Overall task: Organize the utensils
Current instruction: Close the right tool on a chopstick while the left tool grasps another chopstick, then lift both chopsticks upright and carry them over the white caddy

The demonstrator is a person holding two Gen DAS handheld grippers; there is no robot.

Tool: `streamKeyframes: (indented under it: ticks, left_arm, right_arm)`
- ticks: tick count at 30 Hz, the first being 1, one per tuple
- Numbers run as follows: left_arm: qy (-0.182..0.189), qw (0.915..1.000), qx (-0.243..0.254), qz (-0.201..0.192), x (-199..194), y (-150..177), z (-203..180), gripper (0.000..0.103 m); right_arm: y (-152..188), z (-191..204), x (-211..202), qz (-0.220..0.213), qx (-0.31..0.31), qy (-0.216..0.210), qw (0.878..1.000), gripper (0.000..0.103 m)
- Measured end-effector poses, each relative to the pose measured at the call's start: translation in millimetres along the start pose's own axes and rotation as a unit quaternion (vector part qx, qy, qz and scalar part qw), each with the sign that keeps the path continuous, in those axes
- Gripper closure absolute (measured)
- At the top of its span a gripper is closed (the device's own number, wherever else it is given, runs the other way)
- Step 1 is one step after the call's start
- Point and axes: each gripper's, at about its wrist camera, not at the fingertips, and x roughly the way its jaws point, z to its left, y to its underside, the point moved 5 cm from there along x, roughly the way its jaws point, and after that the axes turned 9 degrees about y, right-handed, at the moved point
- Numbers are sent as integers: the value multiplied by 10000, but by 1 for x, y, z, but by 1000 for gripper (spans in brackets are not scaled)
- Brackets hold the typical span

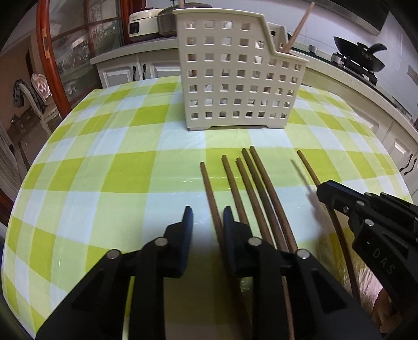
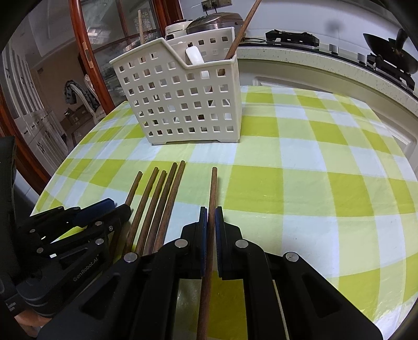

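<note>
Several brown wooden chopsticks (image 1: pixel 250 188) lie side by side on the green checked tablecloth (image 1: pixel 104 167), tips toward a beige perforated utensil basket (image 1: pixel 235 75). My left gripper (image 1: pixel 207 217) is open, its fingers either side of the leftmost chopstick (image 1: pixel 209 188), low over the cloth. My right gripper (image 2: pixel 211 217) is shut on a single chopstick (image 2: pixel 212 188), the rightmost one, set apart from the others (image 2: pixel 159 198). The basket (image 2: pixel 183 104) holds a white spoon (image 2: pixel 194 55) and a wooden chopstick (image 2: pixel 241 28). The right gripper shows in the left wrist view (image 1: pixel 324 192), the left gripper in the right wrist view (image 2: pixel 117 206).
A kitchen counter (image 2: pixel 313 60) with a black wok (image 2: pixel 392 57) on a stove runs behind the table. A rice cooker (image 1: pixel 142 23) stands at the back left. A wooden-framed glass door (image 2: pixel 86 52) is to the left.
</note>
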Motion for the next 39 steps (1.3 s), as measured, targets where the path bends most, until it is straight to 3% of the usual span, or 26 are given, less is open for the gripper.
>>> streamKeyframes:
  ticks: [4,15,20,29,39]
  left_arm:
    - [3,9999,118,-26,0,1,-5,94]
    - [100,9999,85,-81,0,2,-3,97]
    - [321,9994,-34,-89,-4,4,-1,97]
    - [508,9962,-41,-707,-54,-9,2,97]
    - [690,9867,0,-1470,-119,-18,6,97]
  right_arm:
    - [0,-2,0,-10,48,-5,10000,96]
    - [0,-2,-1,-10,68,37,10000,96]
    - [0,-1,-6,-69,56,46,10000,96]
    - [-13,2,-36,-477,59,-75,9988,96]
    - [-27,11,-85,-1059,27,-203,9942,96]
